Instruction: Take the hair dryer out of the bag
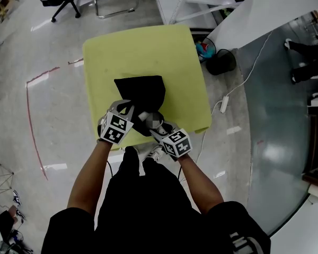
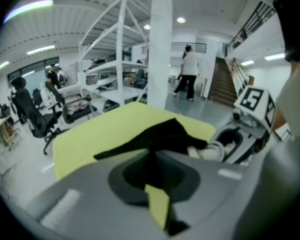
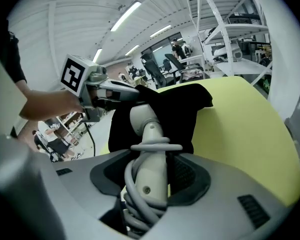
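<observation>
Right gripper view: right gripper (image 3: 149, 184) fingers grip the hair dryer (image 3: 148, 129) by its cord-wrapped handle, head at the mouth of the black bag (image 3: 185, 104) on the counter (image 3: 240, 124). Left gripper (image 2: 155, 174) fingers are closed, pinching bag fabric. Best practice: pull steadily along the handle while anchoring the fabric.

RIG LOOK | my left gripper (image 1: 129, 110): grey moulded shell, black-and-white marker cube (image 1: 115, 128) | right gripper (image 1: 150, 124): same grey, matching cube (image 1: 176, 143) | wearer: black short-sleeved shirt (image 1: 148, 218), white sleeve print (image 1: 238, 242), black trousers (image 1: 131, 165)

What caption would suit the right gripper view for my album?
Right gripper holds a cord-wrapped white hair dryer at the mouth of the black bag, which the left gripper pinches.
</observation>
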A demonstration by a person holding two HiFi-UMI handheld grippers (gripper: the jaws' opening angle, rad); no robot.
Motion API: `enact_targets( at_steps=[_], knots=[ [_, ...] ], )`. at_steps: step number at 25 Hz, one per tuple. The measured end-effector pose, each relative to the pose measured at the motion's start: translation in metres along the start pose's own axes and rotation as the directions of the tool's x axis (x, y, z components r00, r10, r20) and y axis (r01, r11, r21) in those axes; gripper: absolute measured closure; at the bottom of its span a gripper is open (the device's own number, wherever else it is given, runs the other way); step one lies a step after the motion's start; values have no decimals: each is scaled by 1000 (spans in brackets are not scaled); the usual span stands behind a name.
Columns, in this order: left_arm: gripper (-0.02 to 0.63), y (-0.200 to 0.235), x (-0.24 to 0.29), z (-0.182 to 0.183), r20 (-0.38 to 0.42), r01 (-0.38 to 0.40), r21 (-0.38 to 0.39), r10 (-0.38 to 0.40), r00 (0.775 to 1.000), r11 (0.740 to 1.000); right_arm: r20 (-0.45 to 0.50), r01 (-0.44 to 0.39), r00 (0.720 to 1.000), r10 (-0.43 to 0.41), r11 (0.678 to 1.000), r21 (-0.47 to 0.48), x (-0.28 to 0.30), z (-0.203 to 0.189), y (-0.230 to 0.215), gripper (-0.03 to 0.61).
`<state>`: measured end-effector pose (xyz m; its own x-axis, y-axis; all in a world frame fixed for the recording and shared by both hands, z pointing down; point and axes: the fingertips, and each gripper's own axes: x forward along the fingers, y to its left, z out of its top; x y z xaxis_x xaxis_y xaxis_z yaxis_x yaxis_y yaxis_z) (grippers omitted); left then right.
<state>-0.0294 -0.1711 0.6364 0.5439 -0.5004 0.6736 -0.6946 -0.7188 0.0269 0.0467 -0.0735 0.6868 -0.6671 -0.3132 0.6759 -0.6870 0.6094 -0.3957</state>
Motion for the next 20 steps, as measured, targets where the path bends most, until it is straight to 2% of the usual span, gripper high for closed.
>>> enact_targets(
  at_steps=[3,7,10,14,20],
  knots=[
    [597,2,-2,-4,0,-1,-7,1,1000,1000,14,-71,997,71,997,-18,-10,-4,7,379],
    [597,2,-3,-11,5,22,-102,-22,1000,995,39,-157,987,159,987,-42,-22,-8,11,379],
    [597,4,-3,-16,-5,17,-119,-18,1000,993,77,-220,972,221,975,-30,-31,-6,13,379],
    [597,0,0,-18,-15,9,-116,-11,1000,993,126,-328,936,329,944,-34,-46,-4,24,379],
    [596,4,-2,-22,16,-8,-222,12,1000,975,189,-456,871,453,889,-32,-65,4,59,377]
  ],
)
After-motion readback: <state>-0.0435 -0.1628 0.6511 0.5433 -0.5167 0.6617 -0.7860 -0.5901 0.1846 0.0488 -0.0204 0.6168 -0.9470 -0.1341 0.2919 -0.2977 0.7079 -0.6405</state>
